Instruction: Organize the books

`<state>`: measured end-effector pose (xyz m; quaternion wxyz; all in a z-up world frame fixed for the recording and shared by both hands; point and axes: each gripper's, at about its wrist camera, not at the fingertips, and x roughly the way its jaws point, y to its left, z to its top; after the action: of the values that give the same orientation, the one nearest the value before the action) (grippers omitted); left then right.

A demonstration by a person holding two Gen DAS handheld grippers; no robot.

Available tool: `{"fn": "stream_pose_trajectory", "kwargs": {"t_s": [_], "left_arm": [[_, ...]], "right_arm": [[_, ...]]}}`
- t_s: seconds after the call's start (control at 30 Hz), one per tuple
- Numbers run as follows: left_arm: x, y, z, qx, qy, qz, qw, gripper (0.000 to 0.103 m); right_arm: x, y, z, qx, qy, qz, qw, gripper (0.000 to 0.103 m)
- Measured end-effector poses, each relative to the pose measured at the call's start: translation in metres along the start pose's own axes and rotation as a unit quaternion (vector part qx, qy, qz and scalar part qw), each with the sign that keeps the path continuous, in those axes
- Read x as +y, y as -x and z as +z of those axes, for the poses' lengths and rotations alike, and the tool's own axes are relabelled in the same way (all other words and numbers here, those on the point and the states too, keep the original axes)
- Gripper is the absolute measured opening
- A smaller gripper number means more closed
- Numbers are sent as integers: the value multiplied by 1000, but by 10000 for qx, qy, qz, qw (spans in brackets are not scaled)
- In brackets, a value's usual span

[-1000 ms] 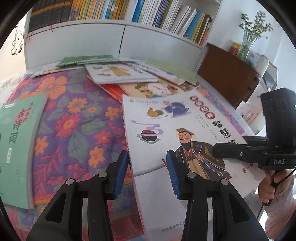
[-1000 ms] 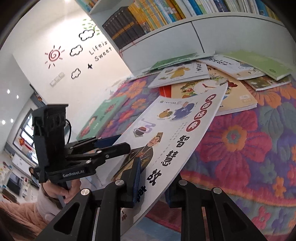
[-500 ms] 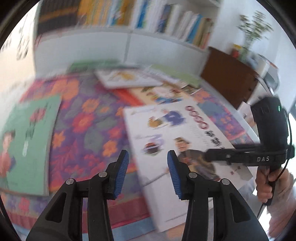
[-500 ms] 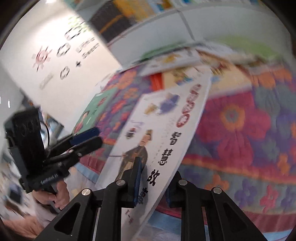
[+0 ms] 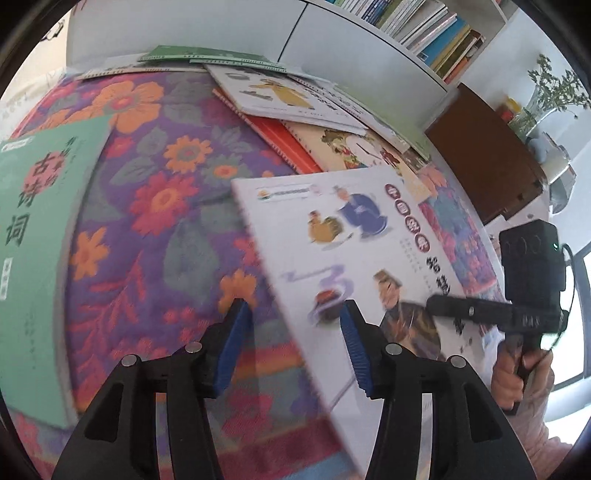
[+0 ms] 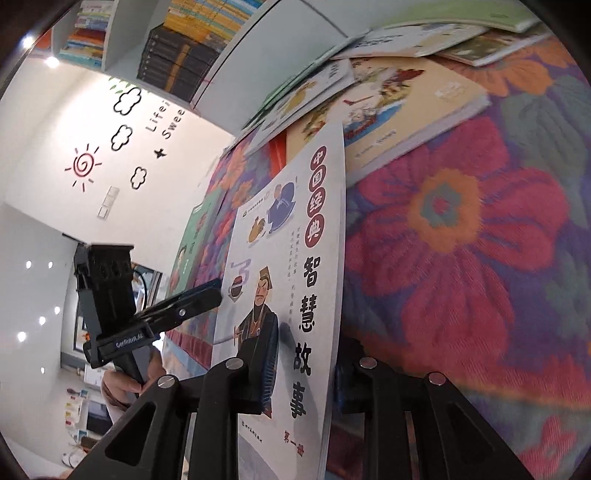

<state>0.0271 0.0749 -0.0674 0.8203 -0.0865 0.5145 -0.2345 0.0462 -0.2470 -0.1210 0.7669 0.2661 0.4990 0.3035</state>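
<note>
A white picture book (image 6: 295, 258) with a cartoon man and red title circles is held tilted above the floral cloth (image 6: 461, 258). My right gripper (image 6: 306, 369) is shut on its lower edge, one pad on the cover and one behind it. In the left wrist view the same book (image 5: 351, 240) lies across the right half, with the right gripper (image 5: 461, 310) clamped on its far side. My left gripper (image 5: 295, 347) has its jaws opening; the book's near edge runs between the blue pads, which stand apart from it. In the right wrist view the left gripper (image 6: 199, 295) is at the book's left edge.
A green book (image 5: 37, 240) lies on the cloth (image 5: 155, 221) at the left. Several overlapping books (image 5: 295, 99) are spread at the back, below a white bookshelf (image 5: 424, 29). A brown cabinet (image 5: 491, 158) with a vase (image 5: 546, 99) stands at the right.
The left gripper's jaws have spread wider. The book and both grippers have come lower toward the cloth, and the right gripper has rolled, so the book now stands steeper in its view.
</note>
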Motion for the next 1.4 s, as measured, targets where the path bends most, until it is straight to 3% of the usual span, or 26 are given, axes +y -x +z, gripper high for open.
{"fn": "stream_pose_trajectory", "kwargs": {"t_s": [0.17, 0.33, 0.43, 0.5, 0.7, 0.83, 1.17, 1.27, 1.4], "left_arm": [[-15, -5, 2, -143, -92, 346, 9993, 48], [-7, 1, 3, -159, 94, -36, 9998, 48], [-4, 7, 3, -164, 137, -263, 9994, 48], [-6, 12, 2, -220, 60, -233, 9995, 48], [-5, 28, 5, -259, 65, -235, 9994, 48], [-5, 48, 9, -419, -108, -21, 9991, 48], [54, 105, 32, -828, 185, -104, 9963, 48], [81, 108, 39, -734, 369, -63, 9966, 48], [113, 82, 37, -352, 677, 189, 9969, 48]], "right_arm": [[10, -4, -7, -24, 261, -43, 9996, 24], [20, -8, -7, -99, 444, 1, 9990, 24], [38, -3, -7, -222, 871, -22, 9959, 23], [55, 0, -10, -360, 1271, -277, 9908, 23], [78, 8, -16, -409, 1590, -299, 9860, 23], [97, 10, -15, -415, 1592, -186, 9862, 23], [165, -46, 16, 140, 1641, 199, 9861, 23], [180, -73, 30, 374, 1536, 299, 9870, 23], [164, -94, 53, 349, 1330, 60, 9905, 18]]}}
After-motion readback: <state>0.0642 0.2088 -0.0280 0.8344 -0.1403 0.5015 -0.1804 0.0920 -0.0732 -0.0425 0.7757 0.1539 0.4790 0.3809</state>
